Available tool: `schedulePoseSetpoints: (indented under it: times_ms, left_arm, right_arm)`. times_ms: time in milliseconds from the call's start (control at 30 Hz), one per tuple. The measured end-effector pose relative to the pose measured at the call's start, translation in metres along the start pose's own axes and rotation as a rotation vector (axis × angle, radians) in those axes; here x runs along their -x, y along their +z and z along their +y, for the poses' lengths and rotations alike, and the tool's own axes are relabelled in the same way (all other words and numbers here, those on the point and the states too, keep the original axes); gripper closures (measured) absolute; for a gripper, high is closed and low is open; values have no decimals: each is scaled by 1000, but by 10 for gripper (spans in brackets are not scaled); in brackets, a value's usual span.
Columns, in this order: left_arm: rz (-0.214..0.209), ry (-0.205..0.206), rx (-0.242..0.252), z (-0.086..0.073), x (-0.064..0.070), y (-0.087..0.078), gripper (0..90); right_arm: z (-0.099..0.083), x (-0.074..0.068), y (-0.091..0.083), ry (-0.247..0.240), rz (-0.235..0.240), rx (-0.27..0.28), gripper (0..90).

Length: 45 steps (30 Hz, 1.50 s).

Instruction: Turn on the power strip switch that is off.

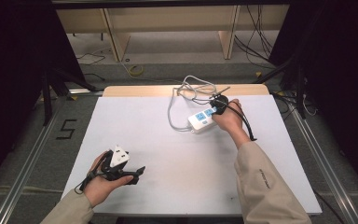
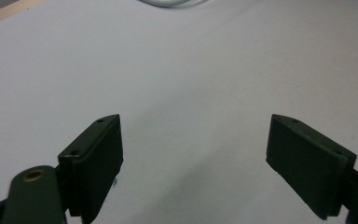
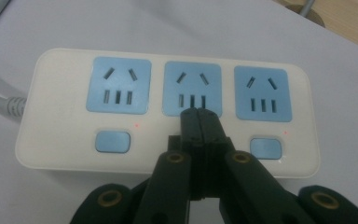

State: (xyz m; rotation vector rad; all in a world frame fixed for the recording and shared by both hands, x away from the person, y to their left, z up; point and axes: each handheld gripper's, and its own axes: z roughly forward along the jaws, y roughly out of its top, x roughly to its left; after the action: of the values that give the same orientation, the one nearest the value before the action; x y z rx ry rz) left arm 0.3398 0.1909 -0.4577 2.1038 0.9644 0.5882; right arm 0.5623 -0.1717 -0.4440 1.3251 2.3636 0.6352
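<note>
A white power strip [image 1: 200, 120] with three blue sockets lies at the back right of the white table top [image 1: 168, 154]. My right gripper [image 1: 216, 105] is shut, and in the right gripper view its tips [image 3: 199, 114] sit over the strip [image 3: 60, 116] just below the middle socket [image 3: 192, 79]. They cover the spot between the left switch [image 3: 113, 141] and the right switch [image 3: 265, 148]. Whether they touch the strip I cannot tell. My left gripper [image 1: 137, 172] lies near the front left, open [image 2: 193, 154] over bare table with nothing between its fingers.
The strip's white cable [image 1: 186, 91] loops toward the table's back edge, tangled with thin dark wires. A wooden edge [image 1: 135, 90] runs along the back. Beyond it are shelf legs [image 1: 112, 37] and floor cables [image 1: 135, 70]. Metal rails [image 1: 28, 158] flank the table.
</note>
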Motion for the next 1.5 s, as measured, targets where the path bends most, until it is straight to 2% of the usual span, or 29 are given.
schedulePoseSetpoints:
  times_ms: [600,1100,1300,1500]
  left_arm:
    - [4,-2,-1,0,0,0,184]
    - [2,-3,-1,0,0,0,184]
    - [2,-3,-1,0,0,0,184]
    - [3,-2,0,0,1,0,184]
  right_arm:
    - [-4,-6,0,-12,-39,34,900]
    - [-4,-5,-1,5,-29,38,900]
    - [-4,-5,-2,10,-24,62,802]
    - [-3,-4,-8,10,-22,78,784]
